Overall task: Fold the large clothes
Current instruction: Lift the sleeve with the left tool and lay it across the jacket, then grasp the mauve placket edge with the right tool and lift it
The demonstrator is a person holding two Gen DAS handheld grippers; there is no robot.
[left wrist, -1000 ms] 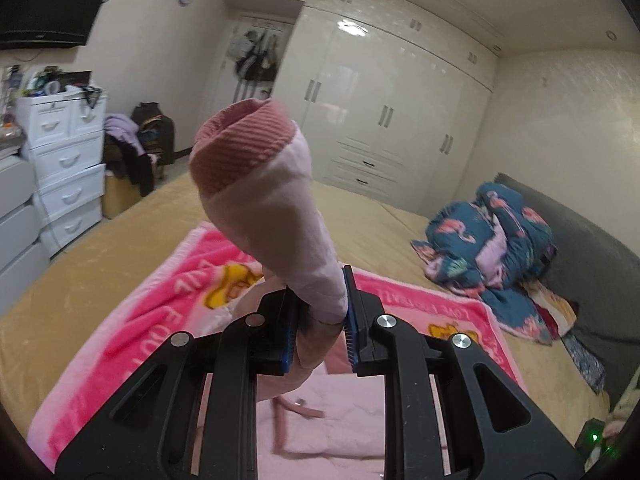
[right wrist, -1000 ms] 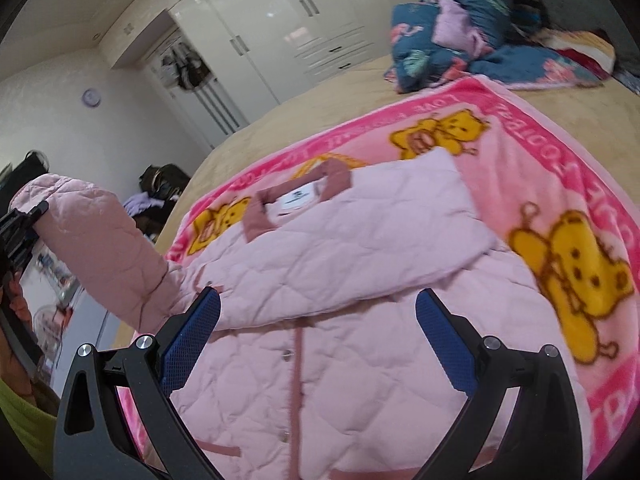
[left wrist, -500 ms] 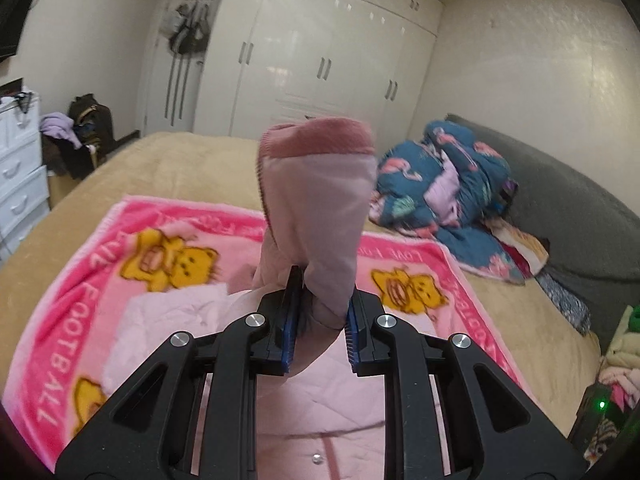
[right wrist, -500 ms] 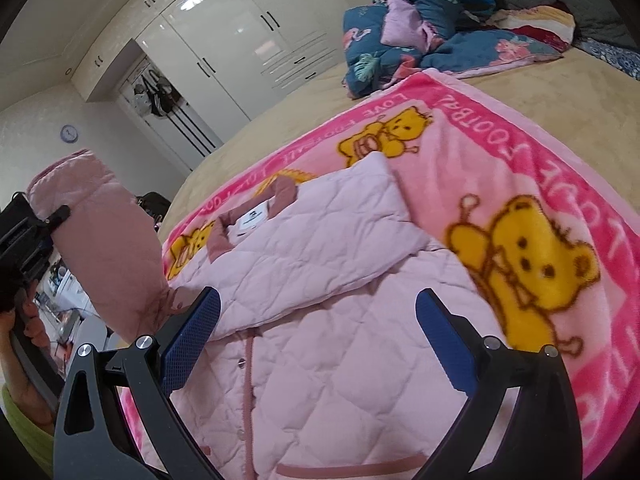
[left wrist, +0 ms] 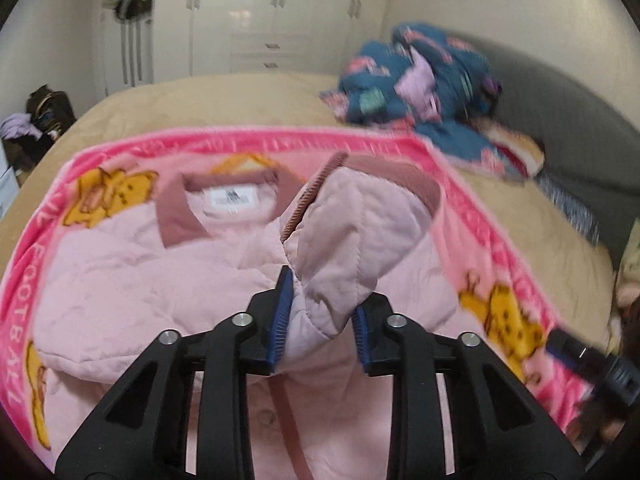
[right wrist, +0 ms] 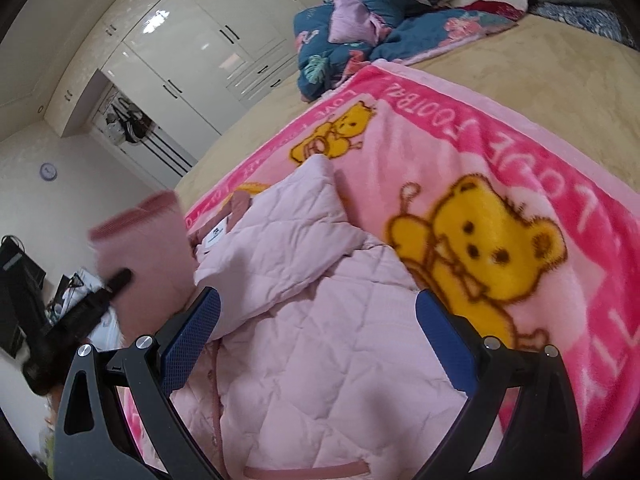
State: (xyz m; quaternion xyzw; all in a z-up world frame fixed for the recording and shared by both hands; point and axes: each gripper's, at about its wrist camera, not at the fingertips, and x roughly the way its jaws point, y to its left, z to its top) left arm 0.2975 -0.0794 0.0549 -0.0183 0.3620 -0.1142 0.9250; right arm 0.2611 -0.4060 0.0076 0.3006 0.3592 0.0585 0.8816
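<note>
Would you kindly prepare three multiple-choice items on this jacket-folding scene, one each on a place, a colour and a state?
1. Where does the pink quilted jacket lie?
A. on a pink bear-print blanket
B. on a wooden floor
C. in a drawer

2. What colour is the sleeve cuff?
A. green
B. dusty rose
C. black

3. How do the right gripper's jaws stand?
A. clamped on the collar
B. wide apart with nothing between the pads
C. shut on the blanket

Answers:
1 A, the blanket's border frames the jacket.
2 B, the ribbed cuff matches the collar.
3 B, both blue pads hover apart above the jacket.
</note>
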